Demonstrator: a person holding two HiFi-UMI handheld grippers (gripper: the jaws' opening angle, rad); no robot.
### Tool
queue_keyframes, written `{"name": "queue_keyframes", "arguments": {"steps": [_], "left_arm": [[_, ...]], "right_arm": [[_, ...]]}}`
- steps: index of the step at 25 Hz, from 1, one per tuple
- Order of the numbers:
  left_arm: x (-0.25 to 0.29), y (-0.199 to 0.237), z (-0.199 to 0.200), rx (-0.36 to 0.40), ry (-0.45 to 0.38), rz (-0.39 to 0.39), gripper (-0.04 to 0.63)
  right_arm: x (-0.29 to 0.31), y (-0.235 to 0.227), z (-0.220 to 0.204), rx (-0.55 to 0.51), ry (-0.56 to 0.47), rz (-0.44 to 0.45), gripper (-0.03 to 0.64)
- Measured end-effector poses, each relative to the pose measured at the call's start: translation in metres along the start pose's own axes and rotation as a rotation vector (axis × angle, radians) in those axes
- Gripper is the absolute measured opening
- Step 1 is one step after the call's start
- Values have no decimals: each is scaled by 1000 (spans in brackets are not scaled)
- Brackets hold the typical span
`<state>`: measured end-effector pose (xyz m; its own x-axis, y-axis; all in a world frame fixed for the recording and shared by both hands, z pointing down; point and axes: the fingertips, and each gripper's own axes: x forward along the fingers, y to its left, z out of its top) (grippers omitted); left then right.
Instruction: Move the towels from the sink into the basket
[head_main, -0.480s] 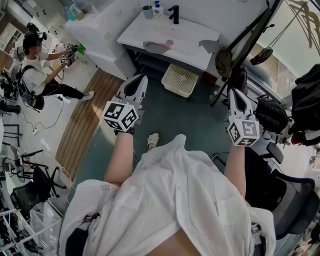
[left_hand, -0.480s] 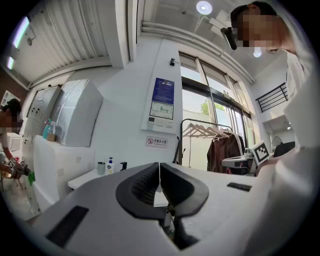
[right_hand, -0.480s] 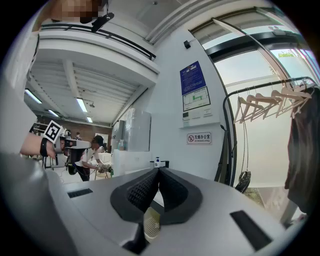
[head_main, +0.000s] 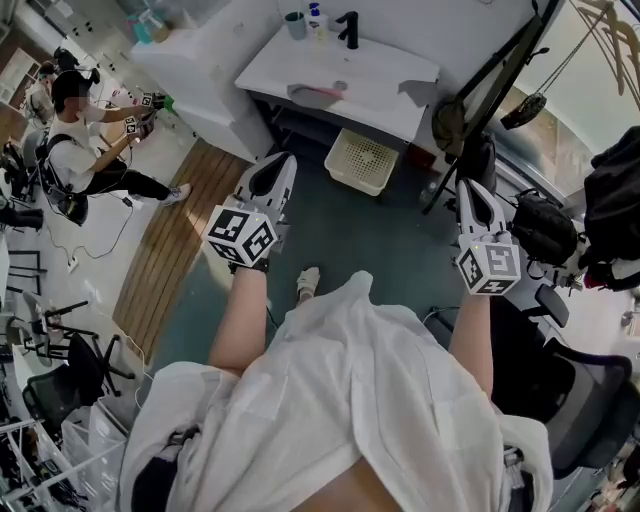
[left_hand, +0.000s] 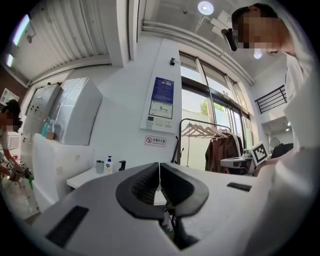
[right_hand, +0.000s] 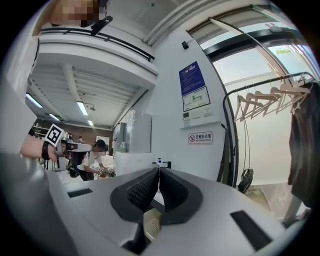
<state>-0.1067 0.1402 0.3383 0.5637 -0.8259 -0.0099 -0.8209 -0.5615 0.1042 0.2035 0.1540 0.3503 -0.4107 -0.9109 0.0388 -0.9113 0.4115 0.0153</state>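
Observation:
In the head view a white sink counter (head_main: 385, 75) stands ahead against the wall. A pink towel (head_main: 320, 91) lies in the basin and a pale grey towel (head_main: 416, 92) rests at the counter's right end. On the floor under the counter sits a cream basket (head_main: 361, 160). My left gripper (head_main: 284, 157) and right gripper (head_main: 466, 184) are held level, well short of the sink. Both are shut with nothing between the pads (left_hand: 150, 182). In the left gripper view the left gripper (left_hand: 159, 165) points past the counter (left_hand: 82, 178). The right gripper (right_hand: 159, 170) has the basket (right_hand: 152, 225) below its jaws.
A cup, a soap bottle (head_main: 316, 18) and a black faucet (head_main: 348, 28) stand at the back of the counter. A white cabinet (head_main: 195, 60) is left of it. Another person (head_main: 75, 150) works at far left. A black stand (head_main: 490, 85), bags and an office chair (head_main: 590, 400) crowd the right.
The person at far left has shifted their arms a little. My two grippers stay almost where they were, both still shut.

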Motion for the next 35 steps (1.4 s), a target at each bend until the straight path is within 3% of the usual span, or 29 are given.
{"name": "queue_keyframes", "arguments": {"steps": [19,26,35], "left_arm": [[6,-3,-7,-2,20,-11,12],[31,24,-11,-5,26,-2,13],[106,88,-10,-8,26,-15,14]], "right_arm": [[10,-1,-13,15,27,3,32],[41,-10,-17,18,41,7,32],[123,-38,-21,33,54,-13,32]]}}
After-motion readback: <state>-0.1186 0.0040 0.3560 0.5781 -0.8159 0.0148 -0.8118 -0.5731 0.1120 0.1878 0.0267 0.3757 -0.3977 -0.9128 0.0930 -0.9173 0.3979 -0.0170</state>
